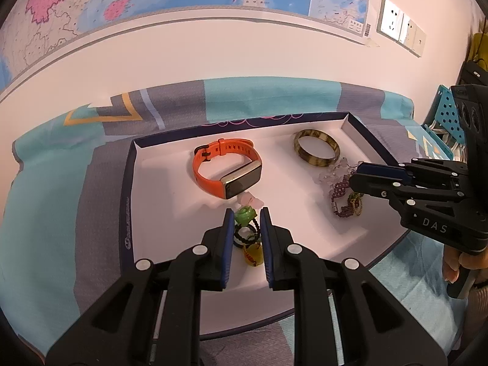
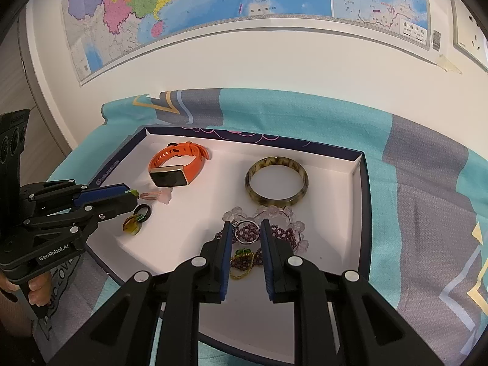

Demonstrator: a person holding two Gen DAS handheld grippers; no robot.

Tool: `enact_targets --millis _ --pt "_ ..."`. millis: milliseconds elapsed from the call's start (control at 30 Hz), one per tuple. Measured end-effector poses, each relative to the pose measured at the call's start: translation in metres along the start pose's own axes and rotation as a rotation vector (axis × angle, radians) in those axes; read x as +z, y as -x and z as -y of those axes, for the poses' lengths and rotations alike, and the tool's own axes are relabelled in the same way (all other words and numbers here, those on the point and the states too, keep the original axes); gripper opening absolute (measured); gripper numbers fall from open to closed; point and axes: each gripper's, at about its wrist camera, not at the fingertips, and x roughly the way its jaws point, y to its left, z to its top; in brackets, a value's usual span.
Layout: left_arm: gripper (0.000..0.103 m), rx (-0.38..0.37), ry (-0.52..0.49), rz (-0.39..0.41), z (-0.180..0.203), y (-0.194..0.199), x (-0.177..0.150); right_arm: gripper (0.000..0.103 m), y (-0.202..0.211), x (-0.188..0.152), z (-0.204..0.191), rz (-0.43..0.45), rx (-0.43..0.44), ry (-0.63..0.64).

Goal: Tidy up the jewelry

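**Both claws low over jewelry tray, jaws narrow**

Left claw [image 1: 247, 213] sits closest to lens in left wrist view: blue pads stand a narrow gap apart, straddling a green flower charm [image 1: 245, 215] w/ black braided ring [image 1: 245, 234] and yellow piece [image 1: 253, 254] below it. From the side (right wrist view) pads look nearly together w/ a green bit at the tip; firm grip cannot be confirmed.

Right claw [image 2: 246, 228]: jaws likewise narrow, set either side of a purple bead bracelet [image 2: 248, 231], over a tangle incl. gold chain [image 2: 242, 267]. Whether pads press on beads – cannot tell.

Surroundings:
- White tray [image 1: 158, 201], dark rim, lies on teal/grey patterned cloth [image 1: 45, 201].
- Orange smartwatch [image 1: 227, 167] at tray's far left, on its side, clear of both claws.
- Mottled brown bangle [image 1: 316, 148] far right, flat, just beside clear pink bead bracelet [image 2: 274, 212].
- Pink flower piece [image 1: 251, 199] between watch and left claw.
- Wall map [image 2: 213, 6] behind; sockets [image 1: 393, 19] to its right.

Pose: both claws angled steeply down into tray. Person's fingers [image 2: 38, 292] wrap left handle; right hand's fingers [image 1: 454, 263] at right handle.
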Motion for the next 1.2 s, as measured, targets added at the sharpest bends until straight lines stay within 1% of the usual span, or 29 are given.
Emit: enact_targets --millis 267,333,400,433,500,533,567,633,667,700,733,767,800,833,867,933,1000,1200 --pt "0.018 0.016 0.01 -0.009 -0.004 -0.003 -0.002 0.018 -0.004 -0.001 -0.001 -0.014 -0.007 0.003" --pt "0.026 0.019 0.012 -0.008 -0.004 -0.002 -0.002 0.019 -0.005 -0.002 -0.001 -0.014 -0.01 0.004" --pt "0.03 0.024 0.014 -0.004 -0.004 -0.001 -0.003 0.023 -0.005 -0.003 -0.002 -0.011 -0.013 0.001" --pt "0.035 0.023 0.016 -0.003 -0.005 0.0 -0.003 0.024 -0.003 -0.003 -0.002 -0.006 -0.013 -0.001" --pt "0.042 0.028 0.018 0.009 -0.006 0.005 -0.004 0.032 0.002 -0.003 -0.001 0.008 -0.01 -0.008" --pt "0.049 0.032 0.017 0.015 -0.005 0.009 -0.005 0.042 0.007 -0.003 0.0 0.036 -0.013 -0.013" --pt "0.052 0.035 0.017 0.023 -0.005 0.012 -0.006 0.048 0.012 -0.004 0.0 0.052 -0.013 -0.018" --pt "0.06 0.04 0.013 0.046 -0.004 0.022 -0.008 0.048 0.019 -0.005 0.0 0.07 -0.001 -0.024" --pt "0.063 0.043 0.012 0.056 -0.004 0.028 -0.01 0.053 0.025 -0.007 -0.001 0.082 0.004 -0.027" --pt "0.07 0.041 0.011 0.067 -0.003 0.033 -0.011 0.06 0.028 -0.009 -0.002 0.089 0.005 -0.026" --pt "0.077 0.041 0.011 0.077 -0.003 0.037 -0.013 0.062 0.034 -0.012 -0.005 0.101 0.004 -0.023" --pt "0.08 0.048 0.009 0.093 -0.002 0.044 -0.017 0.067 0.037 -0.015 -0.006 0.108 0.003 -0.019" --pt "0.092 0.054 0.009 0.105 -0.001 0.049 -0.02 0.076 0.042 -0.02 -0.009 0.115 0.001 -0.012" --pt "0.098 0.059 0.011 0.122 -0.001 0.054 -0.023 0.082 0.045 -0.024 -0.012 0.117 0.002 -0.003" --pt "0.098 0.062 0.013 0.138 -0.001 0.059 -0.028 0.09 0.047 -0.028 -0.015 0.119 0.0 0.003" --pt "0.098 0.067 0.019 0.133 -0.001 0.064 -0.036 0.092 0.052 -0.038 -0.021 0.12 -0.004 0.014" --pt "0.098 0.082 0.033 0.134 -0.002 0.069 -0.043 0.096 0.055 -0.048 -0.026 0.117 -0.009 0.014" --pt "0.097 0.142 0.034 0.142 0.006 0.083 -0.068 0.096 0.061 -0.073 -0.034 0.096 -0.037 -0.006"
